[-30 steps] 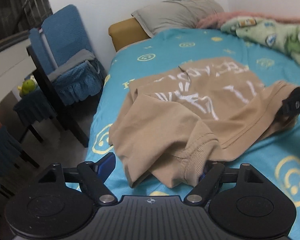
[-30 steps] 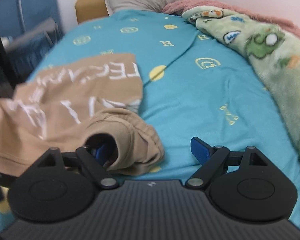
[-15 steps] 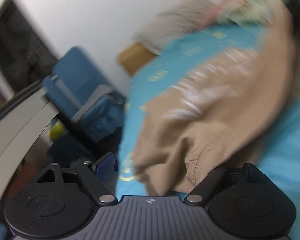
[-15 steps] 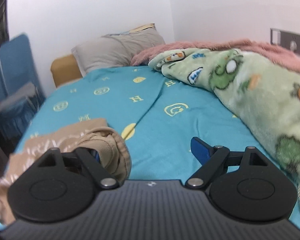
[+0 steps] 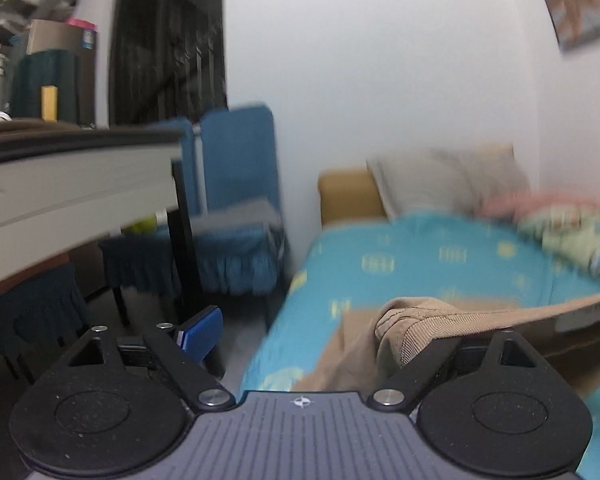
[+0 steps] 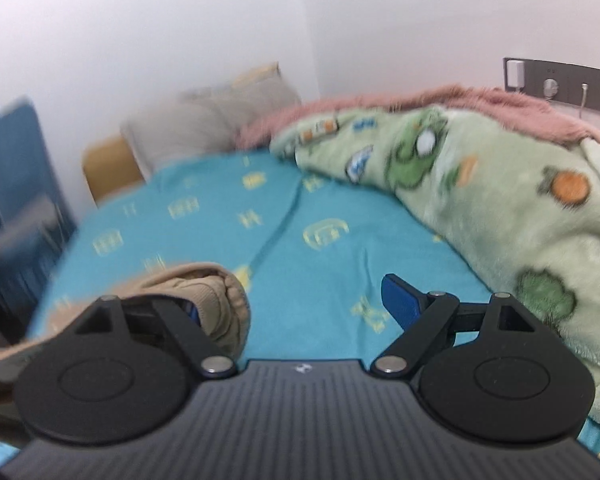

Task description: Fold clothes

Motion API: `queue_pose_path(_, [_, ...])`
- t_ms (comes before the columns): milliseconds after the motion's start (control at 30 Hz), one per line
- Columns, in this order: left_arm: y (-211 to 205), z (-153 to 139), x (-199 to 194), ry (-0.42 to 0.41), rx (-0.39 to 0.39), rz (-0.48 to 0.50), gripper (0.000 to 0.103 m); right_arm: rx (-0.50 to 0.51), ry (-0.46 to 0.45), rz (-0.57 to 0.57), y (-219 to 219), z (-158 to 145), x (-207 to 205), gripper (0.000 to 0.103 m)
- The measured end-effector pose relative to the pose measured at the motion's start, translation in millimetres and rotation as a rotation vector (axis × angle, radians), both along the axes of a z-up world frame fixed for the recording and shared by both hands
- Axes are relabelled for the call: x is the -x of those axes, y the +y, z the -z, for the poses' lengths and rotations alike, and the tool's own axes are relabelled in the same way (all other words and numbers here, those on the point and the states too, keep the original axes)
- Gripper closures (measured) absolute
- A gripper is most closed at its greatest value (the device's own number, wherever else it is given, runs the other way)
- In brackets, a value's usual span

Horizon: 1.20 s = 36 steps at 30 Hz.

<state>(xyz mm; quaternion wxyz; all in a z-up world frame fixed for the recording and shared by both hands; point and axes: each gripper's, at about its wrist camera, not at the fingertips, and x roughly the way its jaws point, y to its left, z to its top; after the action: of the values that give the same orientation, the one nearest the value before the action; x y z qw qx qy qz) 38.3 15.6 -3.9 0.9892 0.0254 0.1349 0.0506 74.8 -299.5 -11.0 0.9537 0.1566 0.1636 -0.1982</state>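
Two black two-finger grippers are seen raised above the near edge of the bed, a tan cotton T-shirt (image 5: 440, 322) hooked over the inner finger of each. The left gripper (image 5: 312, 336) and the right gripper (image 6: 296, 304) are both spread wide, the fabric draped rather than pinched. A second ago the garment lay crumpled flat on the turquoise patterned bedsheet (image 6: 284, 232); it has since been lifted and stretched taut between the tools, judged a shake-out before folding. Ribbed hems are bunched at each finger. Beyond, a green cartoon-print fleece blanket (image 6: 480, 184) is heaped along the bed's far edge.
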Motion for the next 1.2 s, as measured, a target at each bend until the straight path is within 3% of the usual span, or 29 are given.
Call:
queue_pose_path(100, [6, -48, 2, -0.054, 0.072, -0.004, 0.013, -0.027, -0.098, -0.009, -1, -43, 13, 0.018])
queue_pose_path(367, [16, -209, 24, -0.303, 0.1, 0.038, 0.013, -0.049, -0.365, -0.068, -4, -182, 55, 0.017])
queue_pose_path(467, [20, -265, 50, -0.366, 0.101, 0.043, 0.013, -0.016, -0.447, -0.089, 0, -238, 82, 0.017])
queue_pose_path(733, [29, -390, 148, -0.529, 0.075, 0.063, 0.013, 0.066, -0.535, -0.132, 16, -359, 179, 0.017])
queue_pose_path(867, [28, -432, 193, -0.548, 0.054, 0.085, 0.013, 0.098, -0.572, -0.13, 20, -397, 226, 0.016])
queue_pose_path(967, [28, -453, 211, -0.53, 0.061, 0.106, 0.013, 0.125, -0.572, -0.117, 21, -407, 242, 0.016])
queue_pose_path(1100, [25, -443, 181, -0.454, 0.08, 0.11, 0.012, 0.127, -0.502, -0.116, 16, -398, 224, 0.016])
queue_pose_path(1200, [21, -409, 124, -0.379, 0.096, 0.117, 0.011, 0.141, -0.436, -0.114, 12, -376, 186, 0.016])
